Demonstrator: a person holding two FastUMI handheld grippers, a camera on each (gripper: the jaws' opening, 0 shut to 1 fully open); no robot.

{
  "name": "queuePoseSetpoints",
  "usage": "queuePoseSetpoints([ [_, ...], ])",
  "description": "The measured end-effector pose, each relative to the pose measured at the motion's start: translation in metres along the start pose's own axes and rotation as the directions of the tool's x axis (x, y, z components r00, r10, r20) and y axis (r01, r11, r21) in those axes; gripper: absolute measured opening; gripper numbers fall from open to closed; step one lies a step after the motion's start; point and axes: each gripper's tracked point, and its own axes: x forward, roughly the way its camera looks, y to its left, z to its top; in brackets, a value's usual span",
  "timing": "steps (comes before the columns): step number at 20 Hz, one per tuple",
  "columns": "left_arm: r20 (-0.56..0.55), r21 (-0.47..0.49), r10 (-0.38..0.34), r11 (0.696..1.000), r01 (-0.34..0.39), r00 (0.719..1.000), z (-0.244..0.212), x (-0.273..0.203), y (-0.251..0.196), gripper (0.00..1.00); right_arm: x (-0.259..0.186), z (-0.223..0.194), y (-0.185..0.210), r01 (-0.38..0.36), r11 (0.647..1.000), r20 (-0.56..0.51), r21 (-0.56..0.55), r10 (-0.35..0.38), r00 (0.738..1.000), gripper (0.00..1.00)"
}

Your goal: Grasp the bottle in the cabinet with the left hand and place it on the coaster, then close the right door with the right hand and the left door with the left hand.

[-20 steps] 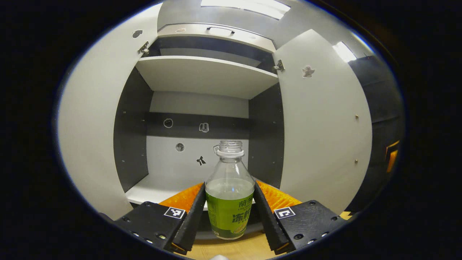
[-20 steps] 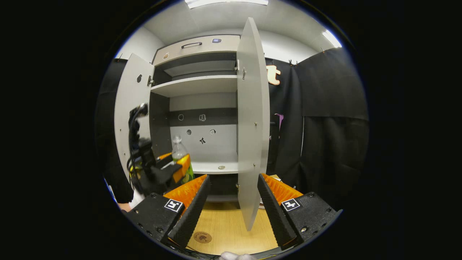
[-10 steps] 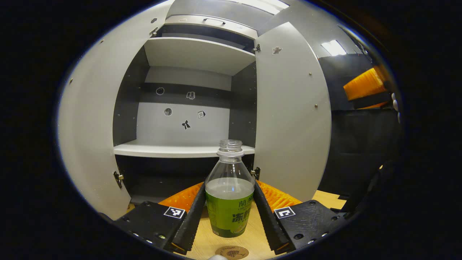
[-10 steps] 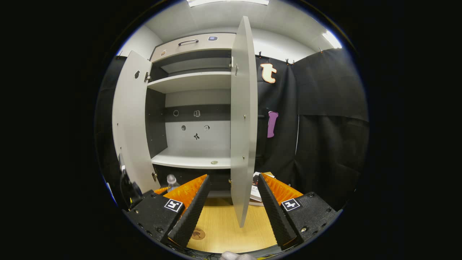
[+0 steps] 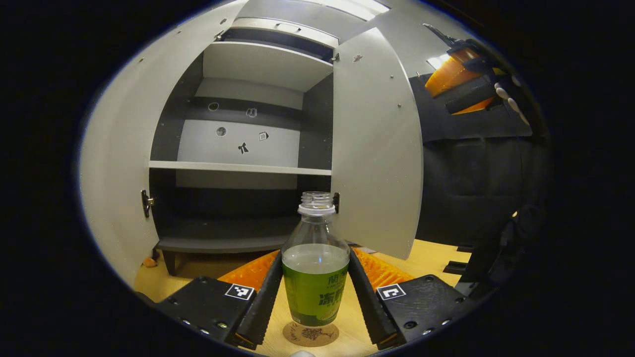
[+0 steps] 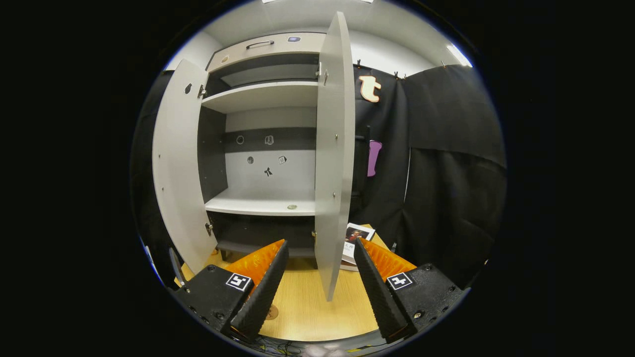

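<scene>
Lowered since a second ago from shelf height to just over the tabletop (image 5: 426,255), bottle (image 5: 315,277) now hanging directly above the coaster (image 5: 311,333), base seemingly touching or a hair off it; cannot tell which. Left claw (image 5: 315,287) clamped on the bottle's green label from both sides, bottle upright, cap off, liquid up to the shoulder. Right claw (image 6: 317,277) spread wide and holding nothing, aimed at the edge of the right door (image 6: 333,148), not touching it; seen too in the left gripper view, high at the right (image 5: 459,87). Farther back, left door (image 6: 176,163) swung fully out, right door standing edge-on, cabinet shelf (image 6: 258,203) bare but for a small round thing. Judged progress: fetch done, placement nearly done, pending release and retreat of the left claw. Left to do: push right door shut, then left door.
</scene>
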Motion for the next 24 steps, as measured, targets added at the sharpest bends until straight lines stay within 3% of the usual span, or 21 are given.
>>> queuePoseSetpoints([
  [4, -0.034, 0.006, -0.013, 1.0, 0.013, 0.999, -0.041, 0.004, 0.001, 0.8, 0.005, -0.008, 0.0, -0.009, 1.0, -0.032, -0.015, 0.009, 0.999, 0.82],
  [6, -0.042, -0.001, -0.014, 1.0, 0.014, 0.999, -0.057, 0.004, 0.003, 0.76, 0.008, -0.009, -0.001, -0.012, 1.0, -0.044, -0.025, 0.011, 0.999, 0.82],
  [8, -0.026, 0.0, -0.014, 1.0, 0.014, 1.0, -0.055, 0.007, 0.007, 0.8, 0.007, -0.01, -0.003, -0.009, 0.999, -0.048, -0.038, 0.007, 0.999, 0.82],
  [9, -0.023, -0.005, -0.014, 1.0, 0.014, 1.0, -0.056, 0.006, 0.008, 0.76, 0.007, -0.012, -0.004, -0.011, 0.999, -0.052, -0.044, 0.008, 0.999, 0.82],
  [21, -0.064, 0.032, -0.043, 0.998, 0.046, 0.997, -0.059, -0.01, -0.006, 0.76, 0.012, -0.019, -0.001, -0.046, 0.998, -0.07, -0.043, 0.043, 0.997, 0.82],
  [24, -0.076, 0.036, -0.034, 0.999, 0.037, 0.997, -0.059, -0.011, -0.004, 0.82, 0.011, -0.02, -0.004, -0.045, 0.998, -0.072, -0.042, 0.042, 0.997, 0.82],
])
